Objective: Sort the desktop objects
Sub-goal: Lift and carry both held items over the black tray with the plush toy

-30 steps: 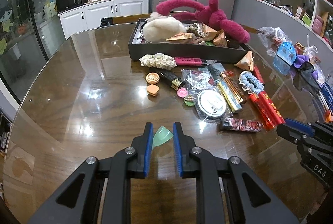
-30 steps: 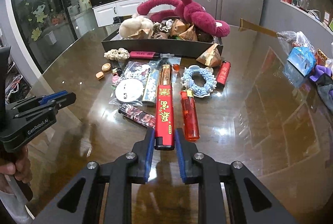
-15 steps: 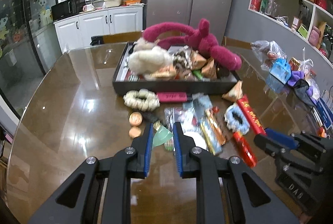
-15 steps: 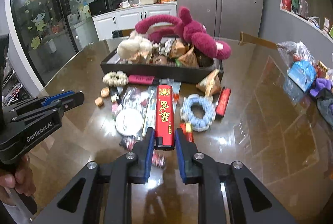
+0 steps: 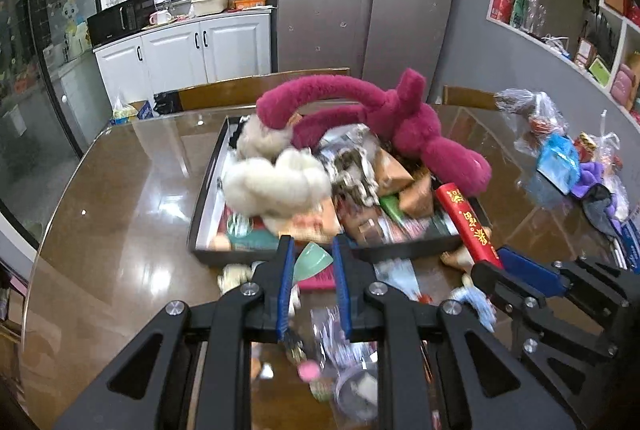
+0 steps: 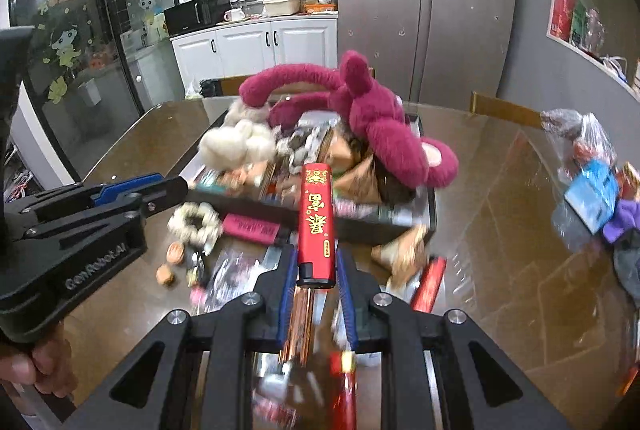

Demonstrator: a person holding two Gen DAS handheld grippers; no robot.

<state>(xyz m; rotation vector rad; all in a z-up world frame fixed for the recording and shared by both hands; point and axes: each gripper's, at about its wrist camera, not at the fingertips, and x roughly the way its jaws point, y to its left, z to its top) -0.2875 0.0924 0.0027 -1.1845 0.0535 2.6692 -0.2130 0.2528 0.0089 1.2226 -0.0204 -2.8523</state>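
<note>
Both tools are carrying loads toward the black tray on the bench: the right tool is gripping a red lighter — long axis pointing trayward — while the left tool is pinching a pale green piece, just short of the rim.

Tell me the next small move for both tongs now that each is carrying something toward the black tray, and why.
Probably ease both a little further forward over the black tray before opening. The left tongs grip a small green piece at the tray's near wall, and the right tongs hold the red lighter, its tip just above the tray's contents. Releasing now risks dropping the green piece outside.
</note>
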